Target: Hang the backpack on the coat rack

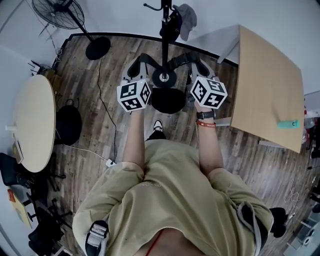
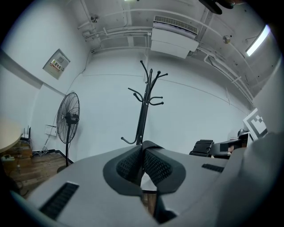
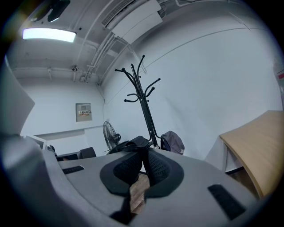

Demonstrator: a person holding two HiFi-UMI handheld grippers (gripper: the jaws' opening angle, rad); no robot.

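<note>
The black coat rack (image 1: 164, 40) stands straight ahead, and its bare upper hooks (image 2: 148, 88) show in the left gripper view. My left gripper (image 1: 141, 60) and right gripper (image 1: 196, 60) are held up on either side of the pole. Each is shut on a black backpack strap (image 1: 150, 60), which arches in toward the pole. The pads (image 2: 133, 165) press together on the strap, as do the right pads (image 3: 157, 166). A dark rounded mass (image 1: 167, 100) low between the grippers looks like the backpack's body. A grey cap (image 3: 174, 142) hangs on the rack.
A standing fan (image 1: 60, 12) is at the back left with its cable across the wooden floor. There is a round table (image 1: 32, 125) on the left with a black bag (image 1: 67, 124) beside it. A wooden tabletop (image 1: 267, 85) juts in on the right.
</note>
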